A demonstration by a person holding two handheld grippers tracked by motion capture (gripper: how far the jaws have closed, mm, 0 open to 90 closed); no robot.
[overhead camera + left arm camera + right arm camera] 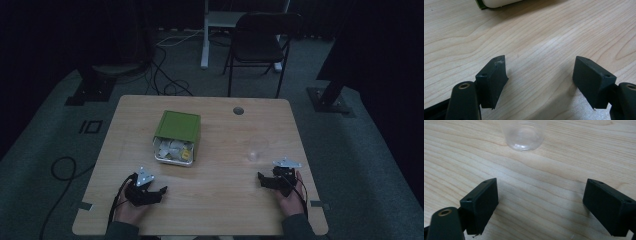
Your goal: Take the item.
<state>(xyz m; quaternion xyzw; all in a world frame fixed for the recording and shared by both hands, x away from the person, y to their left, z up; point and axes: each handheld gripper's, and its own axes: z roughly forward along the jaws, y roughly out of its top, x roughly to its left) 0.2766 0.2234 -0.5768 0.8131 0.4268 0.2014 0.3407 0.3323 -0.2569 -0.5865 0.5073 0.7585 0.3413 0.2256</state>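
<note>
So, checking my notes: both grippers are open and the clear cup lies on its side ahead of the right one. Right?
Not quite: the cup stands upright, as the high view shows. It is ahead of the right gripper, and that and the left gripper are both open.

Bare wood lies between the left tool (pixel 161 191) and the right tool (pixel 261 179), a wide lane across the near half of the desk (pixel 220 200) with nothing on it. Ahead of the left tool stands the green box (pixel 178 126), with its metal tray (pixel 172 152) of small packets jutting toward the person; that blocks a straight push forward there. The clear cup (pixel 257 148) stands near the right tool, just ahead of it and apart from it. Between box and cup the desk is free to its far edge. Both tools' jaws gape wide over bare wood.
</note>
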